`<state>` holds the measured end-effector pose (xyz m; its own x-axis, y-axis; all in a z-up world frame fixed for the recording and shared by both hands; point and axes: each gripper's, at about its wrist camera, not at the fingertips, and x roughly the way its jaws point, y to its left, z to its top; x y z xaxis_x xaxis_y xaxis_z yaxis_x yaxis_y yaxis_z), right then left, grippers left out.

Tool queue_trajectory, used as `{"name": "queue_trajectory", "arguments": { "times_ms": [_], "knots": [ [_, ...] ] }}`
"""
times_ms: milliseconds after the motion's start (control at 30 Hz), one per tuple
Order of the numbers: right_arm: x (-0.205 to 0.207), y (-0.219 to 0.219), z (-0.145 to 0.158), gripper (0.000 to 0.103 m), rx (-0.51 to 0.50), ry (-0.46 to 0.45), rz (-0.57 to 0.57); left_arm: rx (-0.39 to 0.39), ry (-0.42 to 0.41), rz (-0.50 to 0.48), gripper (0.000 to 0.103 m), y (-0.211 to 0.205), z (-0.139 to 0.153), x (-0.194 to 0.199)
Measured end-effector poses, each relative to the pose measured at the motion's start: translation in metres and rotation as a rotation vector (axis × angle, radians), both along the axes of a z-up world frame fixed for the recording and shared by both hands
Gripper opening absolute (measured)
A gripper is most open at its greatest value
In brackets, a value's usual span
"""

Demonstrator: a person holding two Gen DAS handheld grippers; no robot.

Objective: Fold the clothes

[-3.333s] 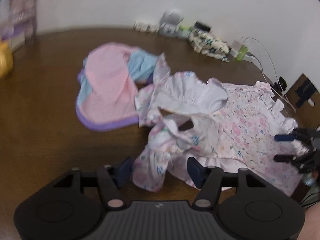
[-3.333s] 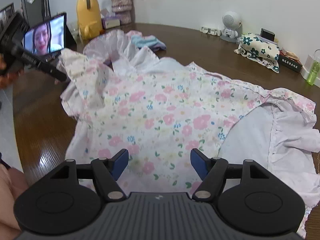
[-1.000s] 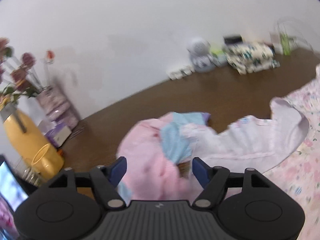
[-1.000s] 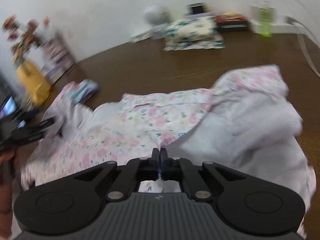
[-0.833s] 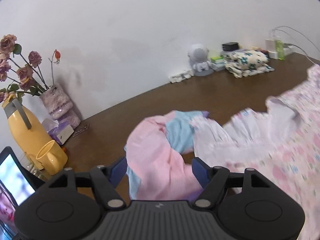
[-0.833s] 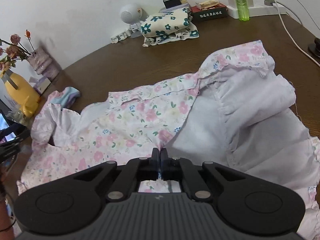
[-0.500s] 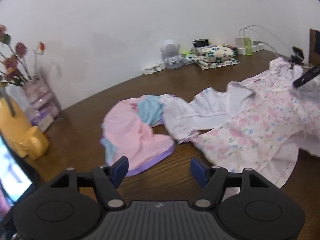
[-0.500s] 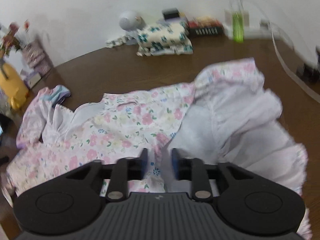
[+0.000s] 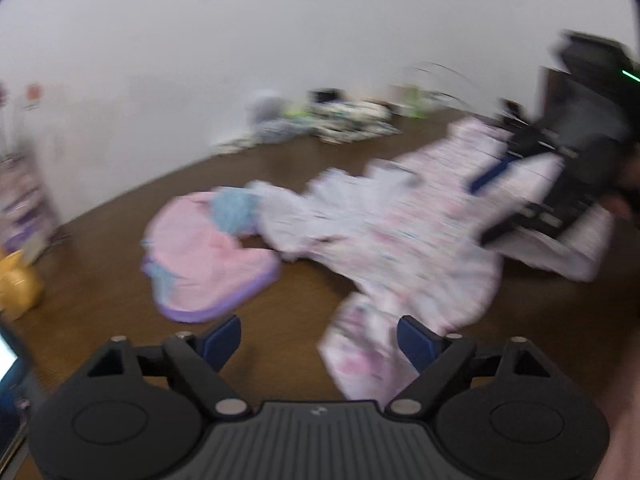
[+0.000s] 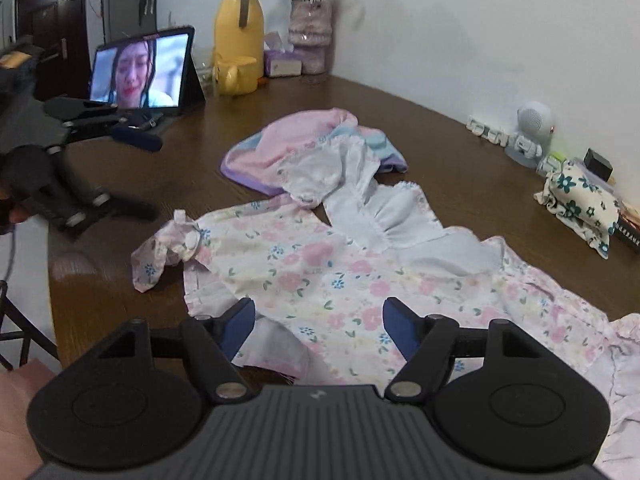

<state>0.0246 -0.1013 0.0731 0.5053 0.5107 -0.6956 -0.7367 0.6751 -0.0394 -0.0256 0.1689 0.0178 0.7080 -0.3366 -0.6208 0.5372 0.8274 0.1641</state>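
The table (image 10: 400, 120) is dark brown wood, smooth and a bit shiny. The flowery dress (image 10: 320, 276) is thin soft cloth with ruffles. The pink garment (image 10: 288, 140) looks like thicker, fuzzy cloth. The yellow jug (image 10: 238, 32) is shiny plastic. The right gripper (image 10: 319, 326) is matt black plastic.

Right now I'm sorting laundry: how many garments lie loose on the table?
2: the floral dress spread near the front edge, and the pink garment behind it, partly under the dress's white frill. More may be hidden underneath.
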Motion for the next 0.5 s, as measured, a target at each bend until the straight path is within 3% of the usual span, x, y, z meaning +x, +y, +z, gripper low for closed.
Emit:
{"name": "queue_trajectory", "arguments": {
  "times_ms": [100,167,233,400,467,500],
  "knots": [
    [0.001,-0.008,-0.004,0.072,0.001,0.016,-0.052,0.025,0.047,-0.075,0.078,-0.013,-0.011,0.004],
    [0.001,-0.017,-0.007,0.072,0.004,0.027,-0.09,0.052,0.061,-0.099,0.071,-0.022,-0.019,0.011],
    [-0.004,-0.03,-0.008,0.072,0.007,0.036,-0.127,0.058,0.081,-0.128,0.057,-0.026,-0.025,0.019],
    [-0.045,-0.071,-0.005,0.073,-0.032,-0.007,-0.235,0.09,0.057,-0.185,0.053,-0.038,-0.032,0.024],
    [-0.066,-0.089,-0.002,0.089,-0.055,-0.039,-0.296,0.088,0.061,-0.198,0.052,-0.04,-0.033,0.027],
    [-0.074,-0.098,0.001,0.091,-0.061,-0.049,-0.328,0.086,0.067,-0.202,0.049,-0.041,-0.033,0.029]
  ]
}}
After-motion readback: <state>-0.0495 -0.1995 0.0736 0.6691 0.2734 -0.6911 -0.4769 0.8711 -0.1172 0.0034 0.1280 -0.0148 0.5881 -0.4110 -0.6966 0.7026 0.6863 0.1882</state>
